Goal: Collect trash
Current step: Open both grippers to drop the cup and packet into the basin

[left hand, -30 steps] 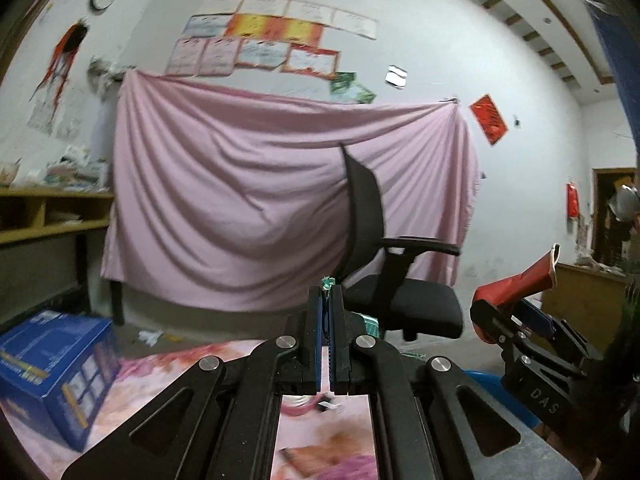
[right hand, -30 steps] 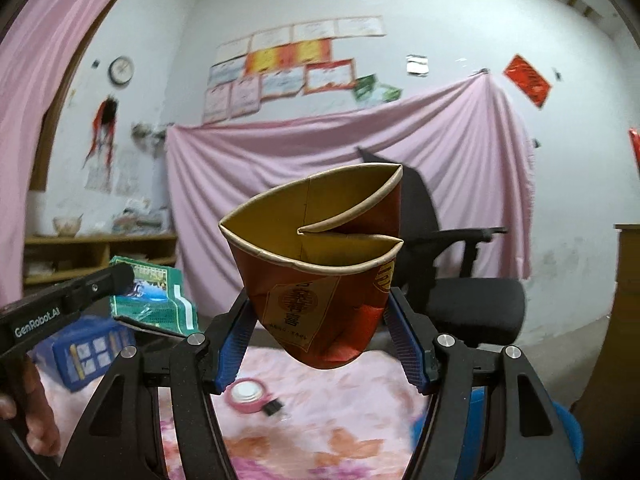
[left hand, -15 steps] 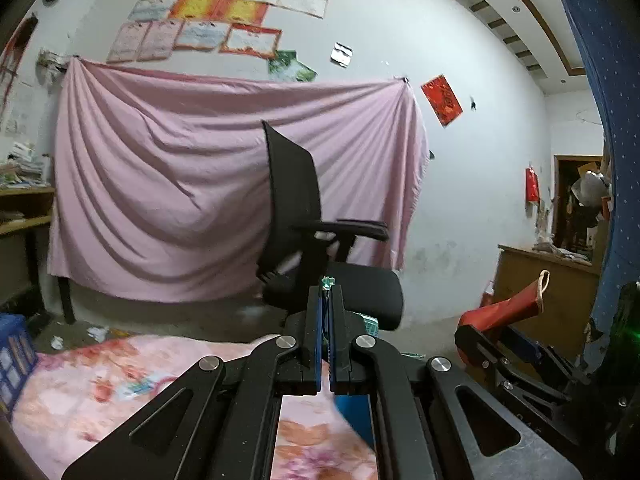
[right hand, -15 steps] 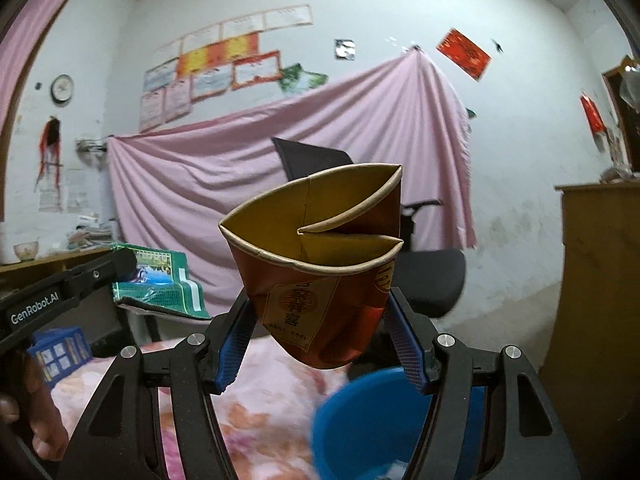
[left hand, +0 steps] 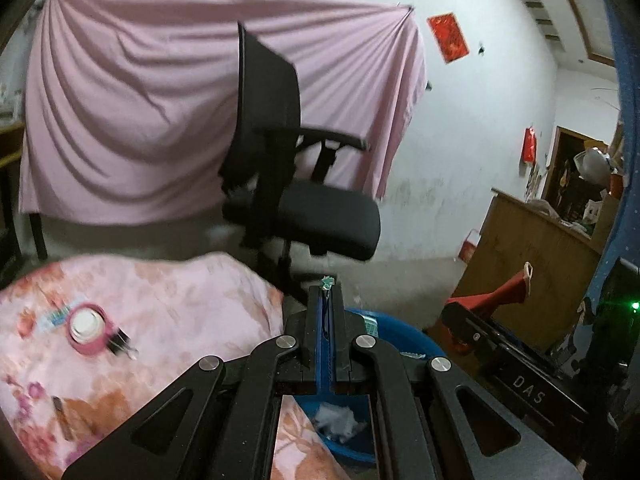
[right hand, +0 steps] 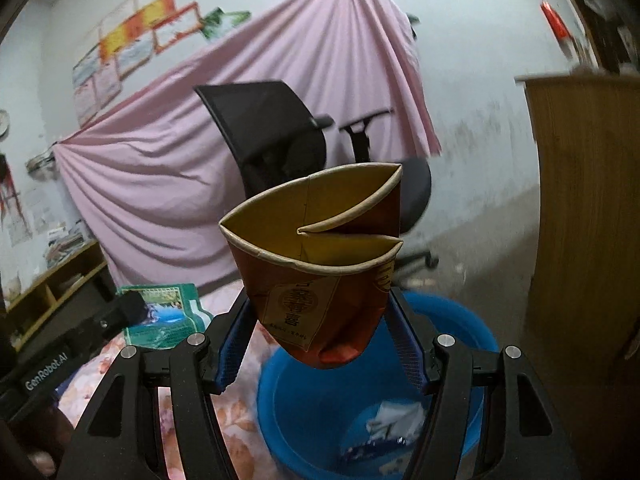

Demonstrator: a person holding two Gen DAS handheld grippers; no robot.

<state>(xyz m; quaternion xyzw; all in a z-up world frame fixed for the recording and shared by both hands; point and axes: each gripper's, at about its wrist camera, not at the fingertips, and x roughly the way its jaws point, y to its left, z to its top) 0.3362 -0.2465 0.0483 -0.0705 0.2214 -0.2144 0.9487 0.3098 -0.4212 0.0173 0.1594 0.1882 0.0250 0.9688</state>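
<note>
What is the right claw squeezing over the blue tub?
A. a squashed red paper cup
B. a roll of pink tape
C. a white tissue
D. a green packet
A: the right claw has its two blue pads pressed against a crumpled red paper cup, dented in at the rim, with the blue tub just below it.

**Dim room, smeared feeds**

I get dull, flat indoor light, source unseen. Motion blur smears the office chair (left hand: 296, 184) and pink sheet (right hand: 192, 184); the crushed cup (right hand: 320, 264) stays sharp. Fisheye bends walls, corners vignette black. Green LED flares (left hand: 634, 305) at right.
</note>
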